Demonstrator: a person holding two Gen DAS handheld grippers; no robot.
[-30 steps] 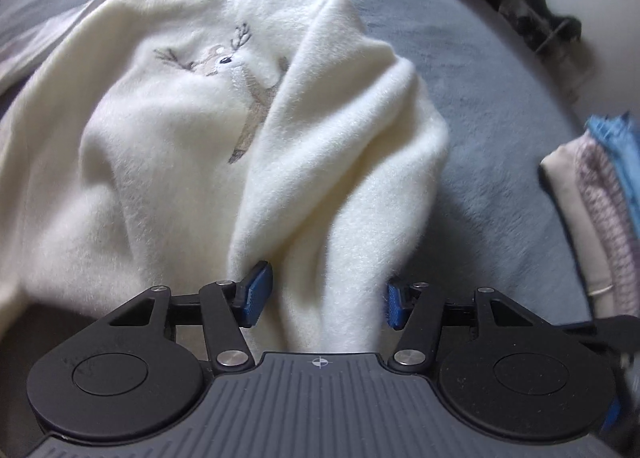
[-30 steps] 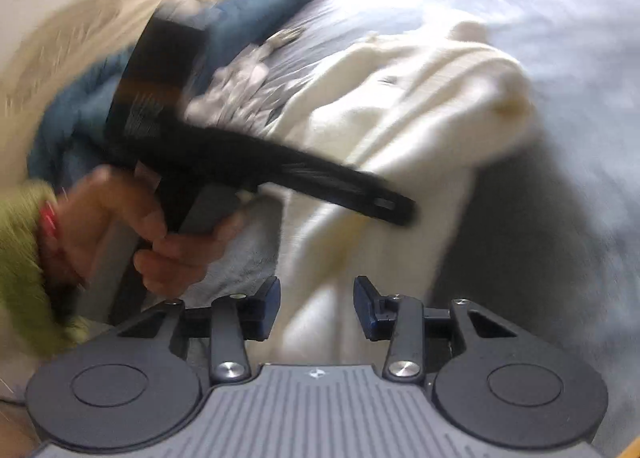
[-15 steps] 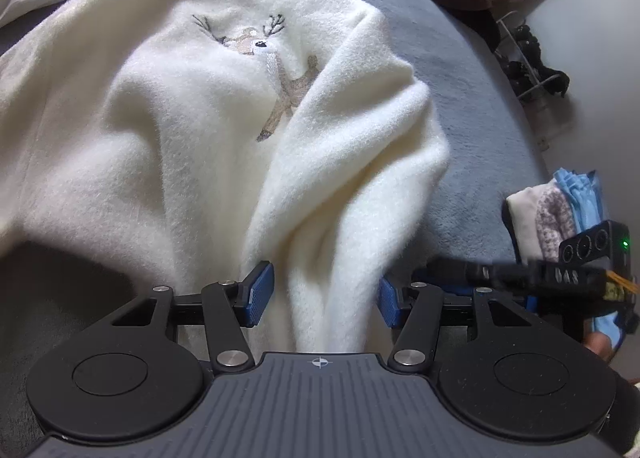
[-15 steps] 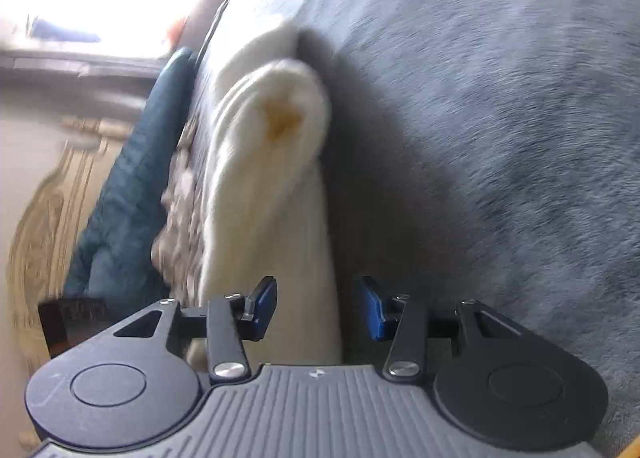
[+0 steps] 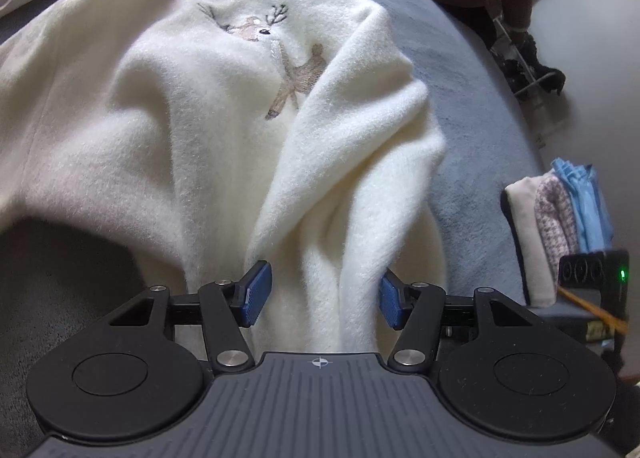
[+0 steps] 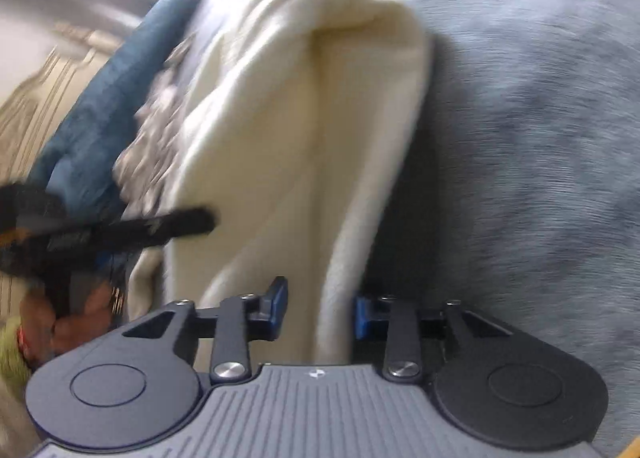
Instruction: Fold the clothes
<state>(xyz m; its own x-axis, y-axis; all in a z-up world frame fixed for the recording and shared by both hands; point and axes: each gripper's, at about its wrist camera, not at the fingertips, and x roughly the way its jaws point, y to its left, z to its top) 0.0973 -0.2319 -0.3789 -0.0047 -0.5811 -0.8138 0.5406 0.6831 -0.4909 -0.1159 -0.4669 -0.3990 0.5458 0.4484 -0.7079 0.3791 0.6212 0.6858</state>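
- We saw the fluffy cream sweater with an embroidered deer (image 5: 208, 129) lying on the grey plush blanket (image 5: 472, 105).
- Our left gripper (image 5: 320, 296) was spread, with a fold of the sweater between its blue pads (image 5: 254, 294); we could not tell if they pressed it.
- Our right gripper (image 6: 320, 312) was closing, its jaws around the sweater's edge but not yet pinching it.
- A stack of folded clothes (image 5: 556, 225) stood near the blanket's right side.
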